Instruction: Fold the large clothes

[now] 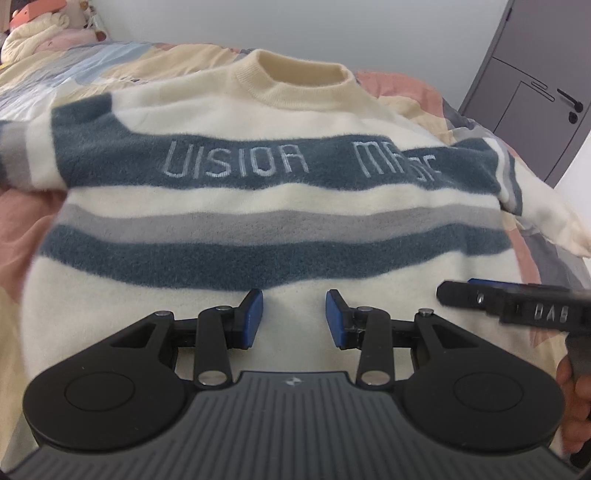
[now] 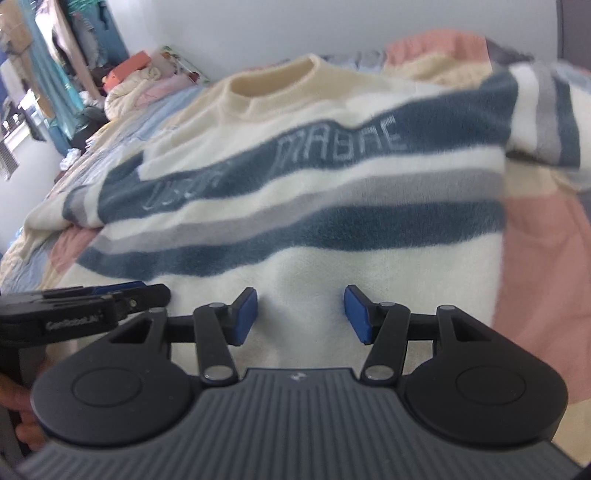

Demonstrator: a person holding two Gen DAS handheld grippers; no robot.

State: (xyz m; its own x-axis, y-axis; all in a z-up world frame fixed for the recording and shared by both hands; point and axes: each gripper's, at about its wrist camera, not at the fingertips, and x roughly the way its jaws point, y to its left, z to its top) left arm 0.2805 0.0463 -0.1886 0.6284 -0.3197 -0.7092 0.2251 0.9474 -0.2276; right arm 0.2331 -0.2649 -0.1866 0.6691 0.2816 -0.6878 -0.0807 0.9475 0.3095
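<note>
A cream fleece sweater (image 1: 280, 206) with blue and grey stripes and blue lettering lies face up on the bed, collar (image 1: 303, 79) at the far end. It also shows in the right wrist view (image 2: 325, 229). My left gripper (image 1: 294, 314) is open and empty over the cream hem area. My right gripper (image 2: 300, 312) is open and empty over the hem, to the right of the left one. The right gripper's side shows in the left wrist view (image 1: 517, 306); the left gripper's side shows in the right wrist view (image 2: 85, 302). The right sleeve (image 2: 546, 114) is bent over the shoulder.
The bed has a patchwork quilt (image 1: 33, 221) in pink, blue and cream. A heap of bedding and soft toys (image 1: 40, 33) lies at the far left. A grey door (image 1: 543, 85) stands at the right. Hanging clothes (image 2: 55, 55) fill the far left.
</note>
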